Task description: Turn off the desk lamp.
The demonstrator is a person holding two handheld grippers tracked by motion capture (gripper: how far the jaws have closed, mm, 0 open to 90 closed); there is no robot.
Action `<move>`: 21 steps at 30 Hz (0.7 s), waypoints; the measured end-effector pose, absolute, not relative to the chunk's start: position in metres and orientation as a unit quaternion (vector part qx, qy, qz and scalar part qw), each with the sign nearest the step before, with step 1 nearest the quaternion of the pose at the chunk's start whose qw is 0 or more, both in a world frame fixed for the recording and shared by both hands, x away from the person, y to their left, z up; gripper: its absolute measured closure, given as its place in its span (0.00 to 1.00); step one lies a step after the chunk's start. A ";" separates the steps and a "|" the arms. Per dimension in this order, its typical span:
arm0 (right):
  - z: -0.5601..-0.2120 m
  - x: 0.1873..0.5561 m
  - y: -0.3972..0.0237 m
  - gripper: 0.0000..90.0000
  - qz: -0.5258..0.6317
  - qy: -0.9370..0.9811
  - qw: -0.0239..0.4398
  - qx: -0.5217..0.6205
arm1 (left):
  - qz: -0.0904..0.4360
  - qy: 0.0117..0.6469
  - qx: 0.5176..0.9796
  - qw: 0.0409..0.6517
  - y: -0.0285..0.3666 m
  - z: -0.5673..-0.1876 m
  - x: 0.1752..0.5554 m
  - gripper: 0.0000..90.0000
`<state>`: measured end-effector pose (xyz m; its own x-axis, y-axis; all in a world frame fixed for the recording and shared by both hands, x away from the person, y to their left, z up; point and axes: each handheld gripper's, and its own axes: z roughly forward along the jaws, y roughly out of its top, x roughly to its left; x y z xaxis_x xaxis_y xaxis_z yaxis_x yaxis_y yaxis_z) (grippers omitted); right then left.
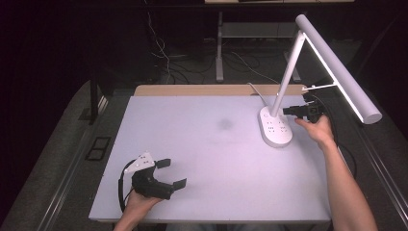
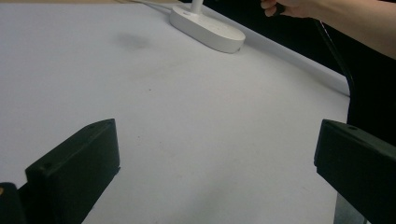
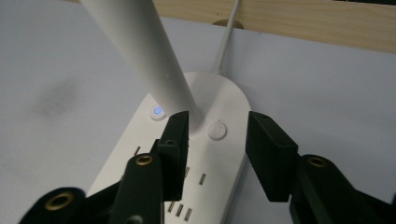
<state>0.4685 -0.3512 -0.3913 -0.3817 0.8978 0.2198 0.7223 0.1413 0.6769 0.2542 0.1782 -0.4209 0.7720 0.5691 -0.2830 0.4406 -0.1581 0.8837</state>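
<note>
The desk lamp [image 1: 276, 126] is standing at the far right of the surface [image 1: 211, 159], its oval white base [image 3: 205, 154] lying flat and its stem [image 3: 140, 51] rising at a slant toward the lit bar head [image 1: 337, 67]. A power button [image 3: 158, 112] is glowing blue on the base just beside the foot of the stem, and a second round button [image 3: 217, 130] is sitting on the other side of that foot; rows of socket slots are running along the base toward the near end.

The right gripper [image 3: 217, 140] is hovering low over the base, its jaws partly closed with a gap between them and nothing pinched; that second button is showing in the gap. Judging by this aim, the hand [image 1: 317, 127] is lining up either to press a button or to take the stem near its foot.

The left gripper [image 1: 166, 173] is resting well away from the lamp, at the near left of the surface, jaws wide apart and holding nothing, probably waiting.

The surface is a pale mat with a faint dark smudge [image 1: 224, 123] to the left of the lamp, and a wooden edge [image 3: 299, 18] is showing behind the lamp, where its white cord [image 3: 226, 42] is leading off. The room beyond is lying dark, with cables on the floor.
</note>
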 end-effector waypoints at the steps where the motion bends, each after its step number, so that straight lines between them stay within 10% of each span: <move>1: -0.392 0.470 -0.352 0.70 0.365 0.745 0.121 0.545 | 0.058 0.332 0.759 0.557 0.178 -0.421 0.254 0.00; 10: -0.399 0.481 -0.351 1.00 0.372 0.730 0.118 0.560 | 0.059 0.334 0.757 0.558 0.179 -0.421 0.254 0.00; 21: -0.413 0.488 -0.335 1.00 0.354 0.738 0.114 0.563 | 0.061 0.333 0.758 0.558 0.180 -0.420 0.253 0.00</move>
